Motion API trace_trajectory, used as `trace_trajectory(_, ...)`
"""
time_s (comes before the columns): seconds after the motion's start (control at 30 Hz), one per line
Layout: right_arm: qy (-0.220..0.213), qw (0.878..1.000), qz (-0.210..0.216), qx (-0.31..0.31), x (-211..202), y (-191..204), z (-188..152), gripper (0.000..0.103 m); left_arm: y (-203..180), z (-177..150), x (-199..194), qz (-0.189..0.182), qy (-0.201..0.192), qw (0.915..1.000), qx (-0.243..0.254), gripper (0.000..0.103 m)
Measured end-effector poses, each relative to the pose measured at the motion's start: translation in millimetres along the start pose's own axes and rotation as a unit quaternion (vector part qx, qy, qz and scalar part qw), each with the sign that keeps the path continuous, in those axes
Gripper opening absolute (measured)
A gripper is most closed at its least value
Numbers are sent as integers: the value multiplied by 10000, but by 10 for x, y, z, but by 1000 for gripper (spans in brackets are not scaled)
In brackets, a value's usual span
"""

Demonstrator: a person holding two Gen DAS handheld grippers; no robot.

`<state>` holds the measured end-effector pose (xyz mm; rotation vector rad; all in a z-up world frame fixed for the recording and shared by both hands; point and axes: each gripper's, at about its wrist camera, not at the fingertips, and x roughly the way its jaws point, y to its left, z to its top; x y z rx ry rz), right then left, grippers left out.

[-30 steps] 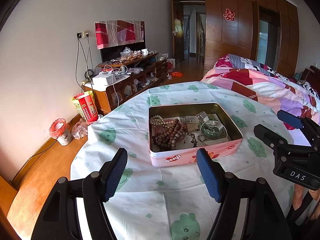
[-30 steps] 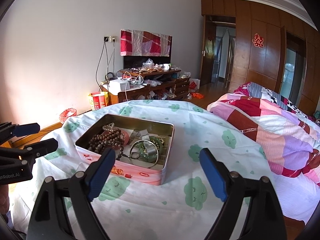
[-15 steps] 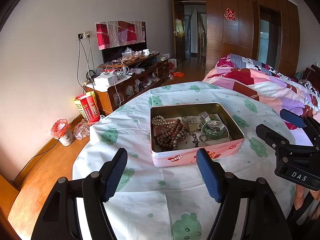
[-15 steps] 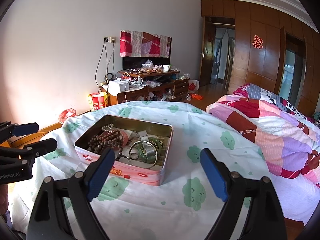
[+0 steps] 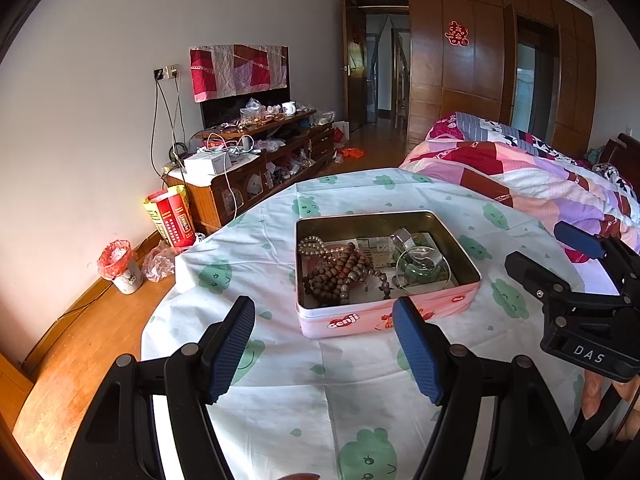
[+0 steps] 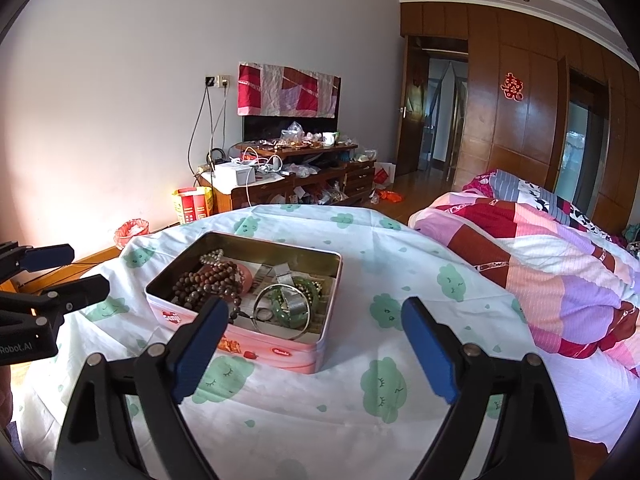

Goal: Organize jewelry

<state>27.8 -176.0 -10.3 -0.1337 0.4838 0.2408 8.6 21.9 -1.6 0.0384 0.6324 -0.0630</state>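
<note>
Over on the far left, by the wall, a small bin with a red liner sits on the wooden floor, and a red and yellow bag leans beside the low wooden cabinet, well left of the tin. Now the left claw: spread wide, blue pads apart, pinching nothing, hovering over the cloth just short of the tin's near wall. And there is the tin itself, pink, lidless, sitting in the middle of the worktop on its white cloth with green cloud faces. Inside the tin, at its left end, a heap of brown wooden beads with a pale bead strand just behind it. At the tin's right end lie a green bangle and a thin silver ring bangle, overlapping each other, on top of some paper cards. Right of the tin, the right claw is also spread open and gripping nothing, its left pad lined up with the tin's near corner in its own camera. Further right still, beyond the worktop, the bed with its patchwork quilt.
</note>
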Motion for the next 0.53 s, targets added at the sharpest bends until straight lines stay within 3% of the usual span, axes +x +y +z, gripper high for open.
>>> trace_trajectory(0.53, 27, 10000, 5, -20, 3, -46, 6, 93, 4, -55, 73, 76, 79, 9999, 61, 72)
